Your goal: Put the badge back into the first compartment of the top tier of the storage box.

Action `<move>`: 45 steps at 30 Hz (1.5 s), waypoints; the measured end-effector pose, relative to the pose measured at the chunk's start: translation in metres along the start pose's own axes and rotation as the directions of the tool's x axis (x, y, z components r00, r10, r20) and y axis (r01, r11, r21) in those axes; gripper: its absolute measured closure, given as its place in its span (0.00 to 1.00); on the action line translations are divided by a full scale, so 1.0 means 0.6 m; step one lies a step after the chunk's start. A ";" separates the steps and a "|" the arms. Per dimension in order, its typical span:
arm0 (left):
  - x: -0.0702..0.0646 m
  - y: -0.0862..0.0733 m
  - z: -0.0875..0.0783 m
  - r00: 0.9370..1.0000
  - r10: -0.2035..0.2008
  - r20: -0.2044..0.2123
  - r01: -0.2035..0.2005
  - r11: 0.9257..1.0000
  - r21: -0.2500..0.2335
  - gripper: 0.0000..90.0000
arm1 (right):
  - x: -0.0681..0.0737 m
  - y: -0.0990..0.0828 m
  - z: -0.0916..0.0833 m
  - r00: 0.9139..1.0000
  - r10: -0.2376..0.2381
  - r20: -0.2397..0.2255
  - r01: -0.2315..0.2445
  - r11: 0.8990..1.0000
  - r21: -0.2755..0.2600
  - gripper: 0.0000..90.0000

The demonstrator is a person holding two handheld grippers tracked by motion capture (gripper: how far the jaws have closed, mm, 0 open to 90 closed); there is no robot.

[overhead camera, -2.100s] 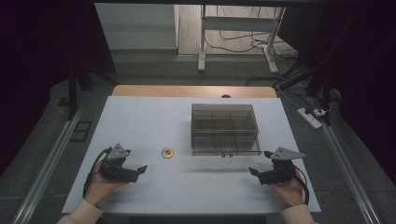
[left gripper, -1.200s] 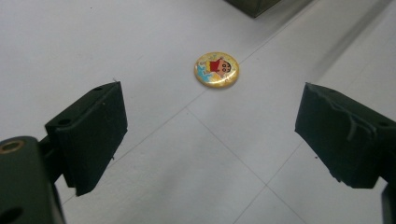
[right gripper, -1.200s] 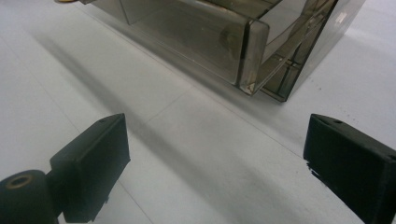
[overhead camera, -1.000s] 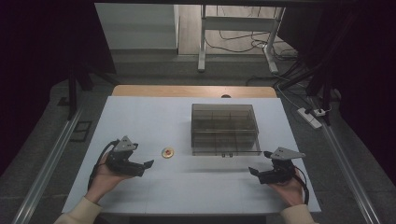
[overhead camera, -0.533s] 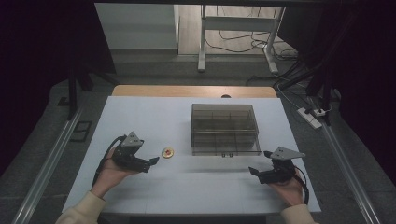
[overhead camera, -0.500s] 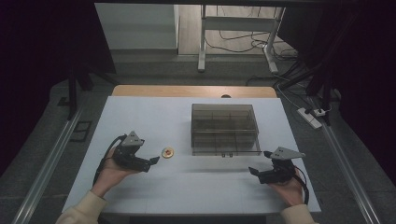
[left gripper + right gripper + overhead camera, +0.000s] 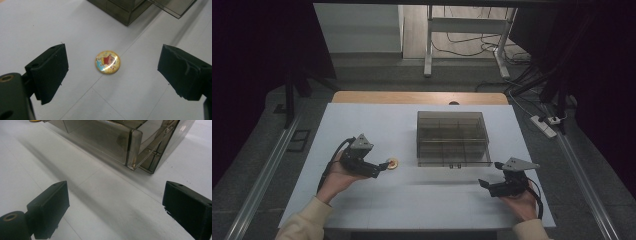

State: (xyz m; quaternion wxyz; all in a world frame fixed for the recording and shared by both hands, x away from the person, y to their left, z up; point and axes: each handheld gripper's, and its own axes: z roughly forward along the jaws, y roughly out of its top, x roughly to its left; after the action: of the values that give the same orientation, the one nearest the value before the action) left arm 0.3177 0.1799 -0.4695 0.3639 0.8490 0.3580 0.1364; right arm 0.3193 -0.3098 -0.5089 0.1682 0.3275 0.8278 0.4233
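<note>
Two grippers: each held in one of a person's hands over a white table [image 7: 362, 115].
Left gripper [image 7: 381, 169]: jaws spread wide, nothing held; it has moved forward from the table's near left.
Badge [image 7: 107, 62]: small, round, yellow, flat on the table, now centred between the left jaws, untouched.
Right gripper [image 7: 484, 183]: jaws wide apart, empty, unmoved.
Box [image 7: 453, 137]: smoky, compartmented, just ahead of both grippers.
Meaning: likely a grasp on the badge comes next.
</note>
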 end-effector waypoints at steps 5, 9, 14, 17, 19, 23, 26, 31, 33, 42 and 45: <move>0.002 0.008 0.007 1.000 0.001 0.003 -0.001 1.000 0.012 0.11 | 0.003 0.001 -0.001 1.000 -0.007 -0.001 0.007 1.000 -0.004 0.07; 0.004 0.025 0.017 1.000 0.015 0.012 -0.016 1.000 0.023 0.11 | 0.002 0.000 -0.001 1.000 -0.006 -0.002 0.006 1.000 -0.001 0.07; 0.009 0.042 0.026 0.999 0.018 0.027 -0.018 1.000 0.017 0.11 | 0.001 -0.001 -0.001 1.000 -0.003 -0.003 0.003 1.000 0.000 0.07; 0.011 0.051 0.031 0.999 0.022 0.040 -0.022 1.000 0.016 0.11 | 0.001 -0.002 0.000 1.000 -0.003 -0.007 0.003 1.000 0.003 0.07; 0.014 0.055 0.032 0.999 0.013 0.045 -0.013 1.000 0.010 0.11 | 0.001 -0.002 -0.001 1.000 -0.003 -0.004 0.003 1.000 0.004 0.07; 0.018 0.056 0.036 0.999 0.020 0.044 -0.021 1.000 0.018 0.12 | 0.001 -0.003 0.001 1.000 -0.002 -0.006 0.002 1.000 0.003 0.07; 0.022 0.053 0.042 0.999 0.014 0.043 -0.016 0.999 0.038 0.12 | 0.000 -0.003 0.001 1.000 -0.003 -0.003 0.003 1.000 0.006 0.07; 0.023 0.050 0.055 0.999 0.011 0.037 -0.014 0.998 0.061 0.12 | -0.001 -0.003 0.000 1.000 -0.004 -0.010 0.004 1.000 0.008 0.07; 0.024 0.049 0.061 0.999 0.016 0.032 -0.019 0.997 0.079 0.13 | 0.000 -0.003 0.000 1.000 -0.005 -0.010 0.005 1.000 0.005 0.07; 0.023 0.046 0.087 0.998 0.020 0.063 -0.029 0.991 0.134 0.13 | -0.002 -0.004 0.001 1.000 0.000 -0.006 0.000 1.000 0.001 0.07; 0.021 0.045 0.090 0.997 0.025 0.070 -0.035 0.988 0.148 0.13 | -0.001 -0.004 0.000 1.000 -0.001 -0.008 0.001 1.000 -0.004 0.07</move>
State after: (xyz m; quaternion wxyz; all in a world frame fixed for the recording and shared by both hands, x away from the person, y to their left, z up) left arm 0.3669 0.1479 -0.4885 0.3095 0.8832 0.3419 0.0859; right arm 0.3190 -0.3112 -0.5107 0.1656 0.3251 0.8278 0.4262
